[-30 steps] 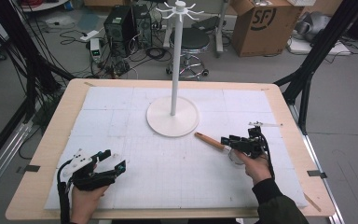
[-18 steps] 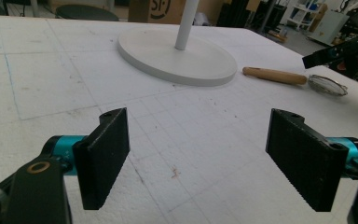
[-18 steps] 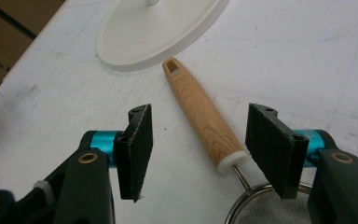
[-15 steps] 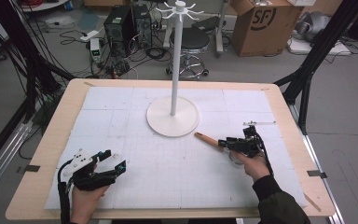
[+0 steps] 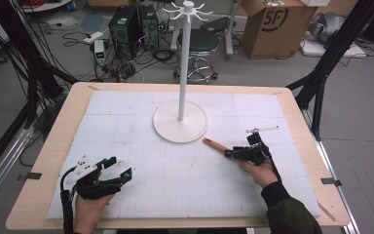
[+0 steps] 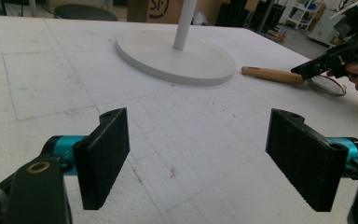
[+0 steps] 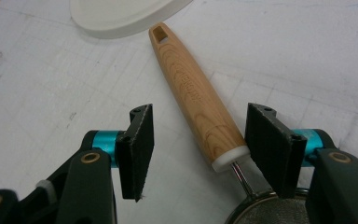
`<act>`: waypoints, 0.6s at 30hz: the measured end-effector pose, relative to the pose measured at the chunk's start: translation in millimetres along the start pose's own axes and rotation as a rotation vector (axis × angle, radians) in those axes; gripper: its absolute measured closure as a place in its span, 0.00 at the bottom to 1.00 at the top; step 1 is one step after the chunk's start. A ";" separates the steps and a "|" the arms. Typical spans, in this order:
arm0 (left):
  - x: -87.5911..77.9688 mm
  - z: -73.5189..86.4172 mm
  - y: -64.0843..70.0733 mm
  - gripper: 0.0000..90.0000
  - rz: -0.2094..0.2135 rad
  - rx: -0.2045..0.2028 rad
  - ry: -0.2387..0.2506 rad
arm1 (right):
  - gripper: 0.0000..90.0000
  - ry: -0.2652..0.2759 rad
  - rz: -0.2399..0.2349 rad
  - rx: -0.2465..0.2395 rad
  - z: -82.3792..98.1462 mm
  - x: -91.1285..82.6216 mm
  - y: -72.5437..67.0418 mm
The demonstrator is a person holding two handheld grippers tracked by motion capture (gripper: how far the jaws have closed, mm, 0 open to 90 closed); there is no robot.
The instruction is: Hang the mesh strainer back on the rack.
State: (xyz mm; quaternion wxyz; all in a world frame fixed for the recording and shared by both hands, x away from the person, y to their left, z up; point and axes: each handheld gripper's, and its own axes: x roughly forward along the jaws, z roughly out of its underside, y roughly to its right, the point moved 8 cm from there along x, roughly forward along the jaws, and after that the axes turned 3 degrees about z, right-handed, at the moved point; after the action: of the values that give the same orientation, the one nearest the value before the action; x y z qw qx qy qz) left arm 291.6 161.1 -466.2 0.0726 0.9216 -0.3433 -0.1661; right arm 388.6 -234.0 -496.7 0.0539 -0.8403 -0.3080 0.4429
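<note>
A small strainer lies on the white mat, its wooden handle [image 5: 216,145] [image 7: 191,93] pointing at the round base [image 5: 180,127] of a white stand with hooks on top. The mesh bowl [image 7: 270,210] is at the near end. My right gripper [image 5: 230,154] [image 7: 200,121] is open, with a jaw on each side of the handle's bowl end, the right jaw the closer, neither touching. My left gripper [image 5: 119,168] [image 6: 198,130] rests open over bare mat at the near left, with nothing between its jaws. In the left gripper view the handle [image 6: 270,74] and the right gripper [image 6: 307,70] show far off.
A gridded white foam mat [image 5: 126,122] covers most of the wooden table [image 5: 58,146]. The stand's pole [image 5: 181,63] rises at the table's middle. Beyond the far edge are a stool [image 5: 197,41], a cardboard box [image 5: 272,24] and a computer [image 5: 124,24] on the floor.
My right gripper has slid a little left along the strainer, from over the bowl toward the handle. The left gripper and the strainer have stayed put.
</note>
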 end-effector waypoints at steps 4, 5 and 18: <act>0.1 -0.1 -0.6 0.24 -0.002 -0.004 0.001 | 0.48 -0.018 0.009 -0.007 2.4 0.9 -2.2; 0.2 -0.1 -0.6 0.24 -0.001 -0.003 0.001 | 0.48 -0.018 0.009 -0.007 2.4 0.9 -2.2; 0.5 -0.1 -0.3 0.24 0.002 -0.002 -0.002 | 0.53 -0.054 0.068 -0.075 4.7 3.5 -6.9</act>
State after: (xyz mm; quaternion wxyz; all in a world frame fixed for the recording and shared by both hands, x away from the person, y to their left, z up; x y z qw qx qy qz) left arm 292.1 161.0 -466.3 0.0733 0.9211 -0.3440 -0.1671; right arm 383.2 -227.3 -499.5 -0.0010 -0.8393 -0.2971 0.4552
